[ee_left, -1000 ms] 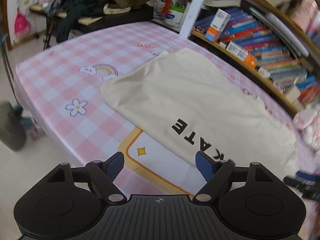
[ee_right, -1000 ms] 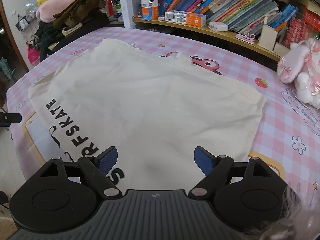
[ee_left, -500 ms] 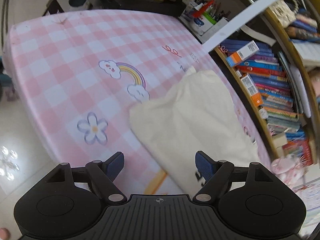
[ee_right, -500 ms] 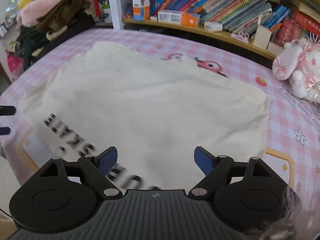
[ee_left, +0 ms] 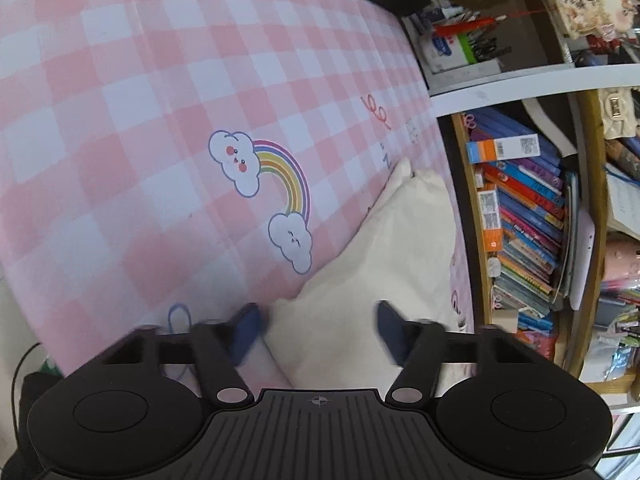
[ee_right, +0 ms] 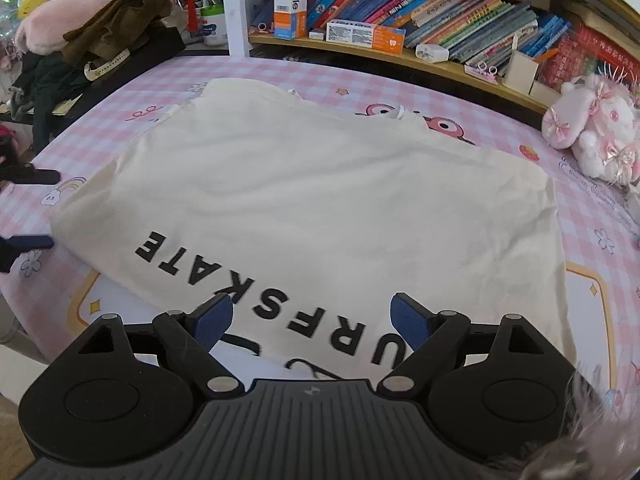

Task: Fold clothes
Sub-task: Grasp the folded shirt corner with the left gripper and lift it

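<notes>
A cream garment (ee_right: pixel 320 184) with black lettering lies flat on the pink checked table cover (ee_right: pixel 580 304). In the right wrist view my right gripper (ee_right: pixel 312 320) hovers open over the lettering near the garment's front edge, nothing pinched. In the left wrist view my left gripper (ee_left: pixel 318 328) sits low at the garment's left corner (ee_left: pixel 360 280). Its jaws are closing with that corner between them, and the pads stand apart from the cloth. The left gripper's fingers (ee_right: pixel 30 242) also show at the left edge of the right wrist view, either side of that corner.
A bookshelf (ee_right: pixel 420 8) full of books runs along the far side. A pile of dark clothes (ee_right: pixel 100 40) lies at the far left corner, and a pink plush toy (ee_right: pixel 592 132) sits at the right. The table edge drops off near the left gripper (ee_left: pixel 24 280).
My left gripper swung down and rolled toward the garment's left corner, and its jaws narrowed around it. My right gripper slid along the lettering, staying open.
</notes>
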Demonstrator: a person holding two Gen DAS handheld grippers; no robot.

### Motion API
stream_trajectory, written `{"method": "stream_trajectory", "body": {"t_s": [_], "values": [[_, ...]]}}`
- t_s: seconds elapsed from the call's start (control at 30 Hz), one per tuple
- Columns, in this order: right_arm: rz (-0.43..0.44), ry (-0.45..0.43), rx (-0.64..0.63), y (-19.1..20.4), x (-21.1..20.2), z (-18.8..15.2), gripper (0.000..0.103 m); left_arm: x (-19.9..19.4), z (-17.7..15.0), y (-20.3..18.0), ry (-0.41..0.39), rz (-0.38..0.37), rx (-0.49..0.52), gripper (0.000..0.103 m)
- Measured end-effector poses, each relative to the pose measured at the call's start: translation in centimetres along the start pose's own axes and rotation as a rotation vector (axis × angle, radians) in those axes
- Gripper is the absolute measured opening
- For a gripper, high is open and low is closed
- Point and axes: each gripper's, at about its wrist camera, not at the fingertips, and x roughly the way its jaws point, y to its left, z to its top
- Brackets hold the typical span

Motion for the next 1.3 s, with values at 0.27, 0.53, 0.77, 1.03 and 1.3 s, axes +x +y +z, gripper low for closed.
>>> {"method": "stream_trajectory", "body": {"t_s": [0.27,0.53,0.77,1.03,1.3], "values": [[0.159,-0.051,-0.191,5.3,0.0,2.4,0.083,0.4,0.5,-0.5,0.045,-0.035,0.077,0.008],[0.356,-0.1,-0.496,13.8,2.1,5.7,0.064,-0.9,-0.5,-2.9,0.062,-0.165,0.19,0.007],[0.342,-0.071,-0.574,17.6,4.6,6.9,0.013,-0.7,-0.2,-2.2,0.066,-0.147,0.174,0.016],[0.336,-0.079,-0.477,15.9,4.1,8.0,0.004,1.2,0.9,-0.3,0.139,-0.196,0.111,0.083],[0.364,-0.037,-0.414,15.1,3.5,8.2,0.012,4.9,1.2,0.4,0.225,-0.359,-0.027,0.085]]}}
